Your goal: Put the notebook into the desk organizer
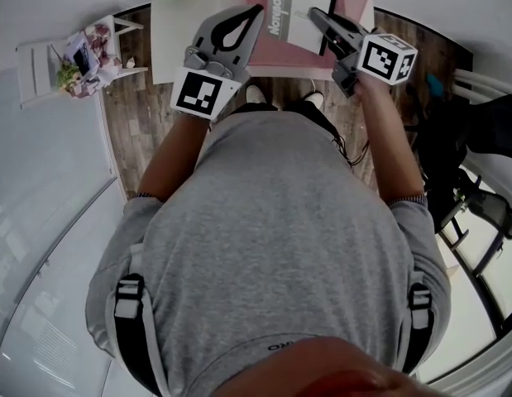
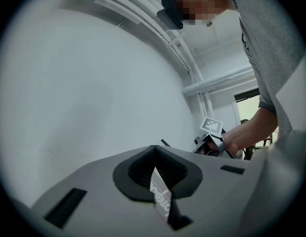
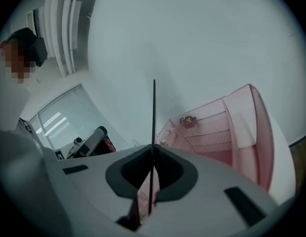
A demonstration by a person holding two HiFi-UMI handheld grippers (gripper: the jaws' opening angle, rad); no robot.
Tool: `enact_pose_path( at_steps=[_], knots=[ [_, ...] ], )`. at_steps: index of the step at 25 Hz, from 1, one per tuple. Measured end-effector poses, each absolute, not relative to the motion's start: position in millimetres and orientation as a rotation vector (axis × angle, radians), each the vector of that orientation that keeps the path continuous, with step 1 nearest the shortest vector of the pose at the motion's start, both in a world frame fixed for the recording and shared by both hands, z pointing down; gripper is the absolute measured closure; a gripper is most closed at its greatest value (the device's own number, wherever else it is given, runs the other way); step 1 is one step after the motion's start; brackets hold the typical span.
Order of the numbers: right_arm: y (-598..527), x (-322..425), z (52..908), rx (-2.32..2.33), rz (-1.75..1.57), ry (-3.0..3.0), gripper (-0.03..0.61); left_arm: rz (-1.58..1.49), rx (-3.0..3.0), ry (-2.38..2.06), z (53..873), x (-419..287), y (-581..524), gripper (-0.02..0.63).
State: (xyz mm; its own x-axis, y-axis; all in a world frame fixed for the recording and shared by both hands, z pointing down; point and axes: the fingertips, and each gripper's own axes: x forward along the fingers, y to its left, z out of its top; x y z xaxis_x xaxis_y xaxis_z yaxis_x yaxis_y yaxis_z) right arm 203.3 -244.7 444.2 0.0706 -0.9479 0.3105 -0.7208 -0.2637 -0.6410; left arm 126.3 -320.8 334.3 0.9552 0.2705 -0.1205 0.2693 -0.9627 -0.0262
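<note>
**Almost there: notebook pinched from both sides near the organizer**

Held clear of the white desk by both tools, with the notebook stretched between them and its printed cover turned up toward the head view. Clamped along the right edge by the right tool, jaws together on the thin cover, seen from that tool as a dark line rising straight out of the pinch. Clamped at the left corner by the left tool, with a sliver of lettered cover standing in the closed gap.

Probably gripped at two edges to keep a floppy cover from sagging or twisting on the way in.

Hangs over the pink mesh desk organizer on the far part of the desk, just beyond the tool tips. From the right gripper view, lies left of the organizer's upright dividers. Not yet inside any slot.

Judged as the carry-and-align step. Likely calls for tipping edge-down and squaring up parallel to the dividers. Risk of snagging the mesh rim or a divider if brought in skewed.
</note>
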Motion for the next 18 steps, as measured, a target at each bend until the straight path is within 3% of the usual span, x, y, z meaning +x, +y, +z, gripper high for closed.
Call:
enact_pose_path(
  at_steps=[18],
  knots=[
    [-262.9,203.2,447.4,-1.581,-1.16,1.578,0.561,0.188,-3.089,-0.414,334.7,133.4,-322.1,0.595]
  ],
)
